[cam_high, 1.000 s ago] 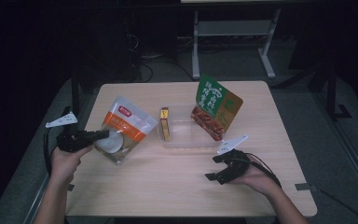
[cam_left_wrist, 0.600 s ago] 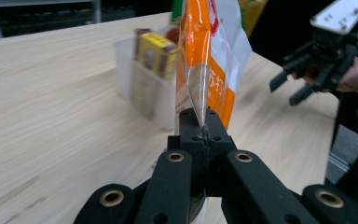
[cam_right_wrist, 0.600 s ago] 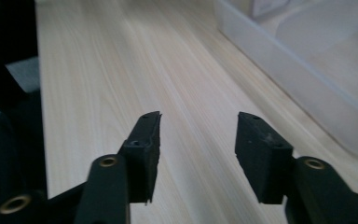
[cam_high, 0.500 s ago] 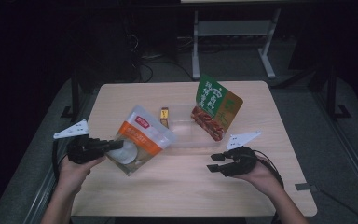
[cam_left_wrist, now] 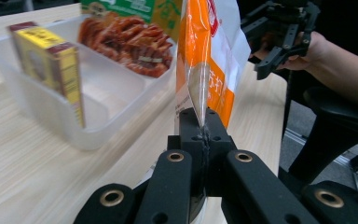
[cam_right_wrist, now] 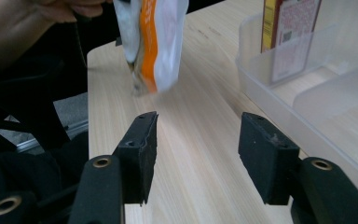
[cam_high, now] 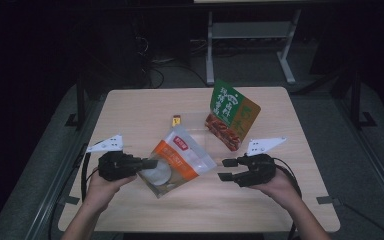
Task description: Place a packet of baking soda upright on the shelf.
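A person seated at a wooden tabletop (cam_high: 290,200) works a handheld gripper in each hand. The left gripper (cam_high: 150,163) has its fingers (cam_left_wrist: 193,140) clamped tight on the sealed edge of an orange-and-white snack pouch (cam_high: 177,160), which hangs above the tabletop near its middle, just in front of a clear plastic tray (cam_left_wrist: 98,100). The right gripper (cam_high: 227,169) hovers just beside the pouch with nothing between its fingers (cam_right_wrist: 142,149), which stand apart and have just been opening. In the tray a small yellow box (cam_left_wrist: 51,60) stands upright in one compartment, and a green packet showing red sausages (cam_high: 232,120) leans in the other.
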`<state>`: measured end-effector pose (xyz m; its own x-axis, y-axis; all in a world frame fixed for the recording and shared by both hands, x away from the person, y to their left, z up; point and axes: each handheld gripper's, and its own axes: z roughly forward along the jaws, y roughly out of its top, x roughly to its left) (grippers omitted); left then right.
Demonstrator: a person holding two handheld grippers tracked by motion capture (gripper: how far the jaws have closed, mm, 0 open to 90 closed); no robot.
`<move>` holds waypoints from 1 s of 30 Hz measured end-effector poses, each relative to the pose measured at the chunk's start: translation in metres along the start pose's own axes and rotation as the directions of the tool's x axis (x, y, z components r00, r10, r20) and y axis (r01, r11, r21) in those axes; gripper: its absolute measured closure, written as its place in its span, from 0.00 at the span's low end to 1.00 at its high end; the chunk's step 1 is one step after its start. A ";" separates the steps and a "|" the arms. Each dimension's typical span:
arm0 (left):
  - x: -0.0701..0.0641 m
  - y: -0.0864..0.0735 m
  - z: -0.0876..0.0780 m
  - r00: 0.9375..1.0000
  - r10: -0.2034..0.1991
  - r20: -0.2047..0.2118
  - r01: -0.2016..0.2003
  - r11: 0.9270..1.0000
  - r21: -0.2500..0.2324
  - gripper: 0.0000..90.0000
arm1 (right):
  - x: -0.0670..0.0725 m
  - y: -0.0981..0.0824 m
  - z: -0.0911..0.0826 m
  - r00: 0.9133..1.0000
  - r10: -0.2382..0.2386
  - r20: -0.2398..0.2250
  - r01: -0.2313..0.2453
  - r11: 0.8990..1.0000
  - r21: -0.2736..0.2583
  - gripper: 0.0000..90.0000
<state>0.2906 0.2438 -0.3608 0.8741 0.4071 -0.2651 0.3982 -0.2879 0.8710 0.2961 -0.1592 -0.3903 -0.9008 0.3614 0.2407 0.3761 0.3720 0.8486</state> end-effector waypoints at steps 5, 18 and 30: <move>-0.007 -0.001 0.013 1.000 0.010 0.025 -0.010 1.000 0.016 1.00 | 0.003 0.007 0.003 0.998 0.004 -0.055 -0.007 0.999 -0.049 0.51; -0.018 -0.001 0.029 0.997 0.006 0.082 -0.004 1.000 -0.029 1.00 | 0.010 0.020 0.030 0.993 -0.046 -0.105 0.043 0.999 -0.028 0.68; -0.014 -0.004 0.027 0.997 -0.018 0.080 0.023 0.998 -0.060 1.00 | 0.011 0.019 0.029 0.992 -0.050 -0.117 0.045 0.998 -0.039 0.85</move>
<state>0.2844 0.2156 -0.3714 0.8863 0.3413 -0.3131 0.4008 -0.2263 0.8878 0.2993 -0.1229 -0.3851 -0.9375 0.2405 0.2516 0.3262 0.3545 0.8763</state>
